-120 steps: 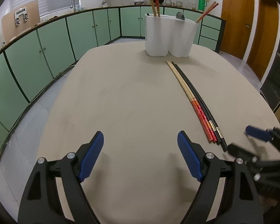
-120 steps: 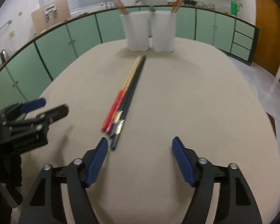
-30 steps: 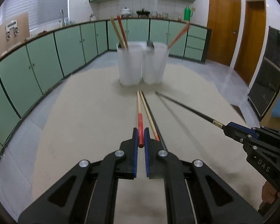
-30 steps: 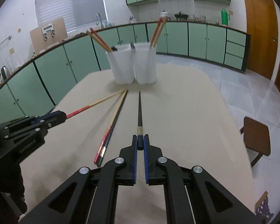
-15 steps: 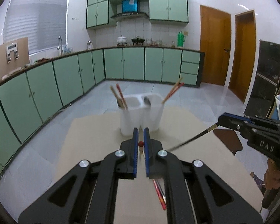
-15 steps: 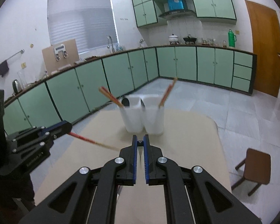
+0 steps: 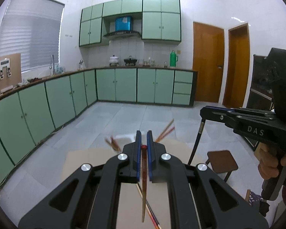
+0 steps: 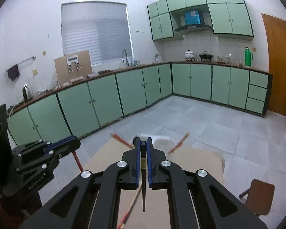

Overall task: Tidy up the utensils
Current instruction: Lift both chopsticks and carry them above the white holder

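My left gripper (image 7: 144, 135) is shut on the red end of a wooden chopstick (image 7: 143, 181), which hangs tip-down over the beige table (image 7: 82, 164). In the right wrist view my right gripper (image 8: 143, 140) is shut on the top of a black chopstick (image 8: 143, 190), also hanging tip-down. Each view shows the other gripper beside it: the right gripper (image 7: 206, 112) with its black chopstick (image 7: 195, 145), the left gripper (image 8: 74, 143) with its red one (image 8: 77, 160). The white two-cup holder (image 8: 164, 143) stands at the table's far end, mostly hidden behind the fingers, with chopsticks (image 8: 178, 143) leaning out.
Two more chopsticks (image 8: 131, 208) lie on the table below the grippers. A brown stool (image 8: 261, 192) stands on the floor to the right of the table. A person's hand (image 7: 270, 162) grips the right gripper's handle. Green cabinets line the far walls.
Both grippers have risen high above the table, each with its chopstick, which now dangles clear of the surface. The holder has dropped low in both views.
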Tool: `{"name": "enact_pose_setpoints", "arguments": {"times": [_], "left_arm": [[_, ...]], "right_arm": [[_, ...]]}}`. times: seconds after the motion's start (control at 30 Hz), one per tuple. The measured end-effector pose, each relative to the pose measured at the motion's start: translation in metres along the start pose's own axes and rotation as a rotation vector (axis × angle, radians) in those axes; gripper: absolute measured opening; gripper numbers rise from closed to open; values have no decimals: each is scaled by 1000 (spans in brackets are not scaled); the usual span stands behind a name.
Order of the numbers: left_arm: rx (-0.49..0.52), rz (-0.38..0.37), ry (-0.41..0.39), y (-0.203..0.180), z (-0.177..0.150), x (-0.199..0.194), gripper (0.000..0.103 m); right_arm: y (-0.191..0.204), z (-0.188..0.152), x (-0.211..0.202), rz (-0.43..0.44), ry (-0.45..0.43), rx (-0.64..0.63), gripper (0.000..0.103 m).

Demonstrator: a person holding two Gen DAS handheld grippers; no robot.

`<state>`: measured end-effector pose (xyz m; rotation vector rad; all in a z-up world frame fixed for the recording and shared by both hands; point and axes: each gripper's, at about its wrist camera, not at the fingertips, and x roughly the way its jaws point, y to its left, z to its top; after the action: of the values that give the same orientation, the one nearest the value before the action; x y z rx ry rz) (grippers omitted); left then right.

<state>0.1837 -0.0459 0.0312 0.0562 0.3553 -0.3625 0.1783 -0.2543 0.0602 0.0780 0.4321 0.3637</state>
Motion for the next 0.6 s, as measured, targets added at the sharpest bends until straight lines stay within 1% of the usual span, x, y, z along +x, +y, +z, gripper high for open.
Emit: {"name": "enact_pose_setpoints", "arguments": {"times": [0.13, 0.23, 0.5, 0.6], "left_arm": [[19, 4, -62, -4, 30, 8, 5], [28, 8, -91, -7, 48, 18, 5], [36, 27, -164, -5, 94, 64, 5], [40, 34, -185, -4, 106, 82, 5]], "right_arm": [[-1, 30, 3, -11, -45, -27, 6], [-4, 48, 9, -24, -70, -34, 6], [-14, 91, 38, -49, -129, -34, 6], [-21, 101, 56, -62, -137, -25, 6]]}}
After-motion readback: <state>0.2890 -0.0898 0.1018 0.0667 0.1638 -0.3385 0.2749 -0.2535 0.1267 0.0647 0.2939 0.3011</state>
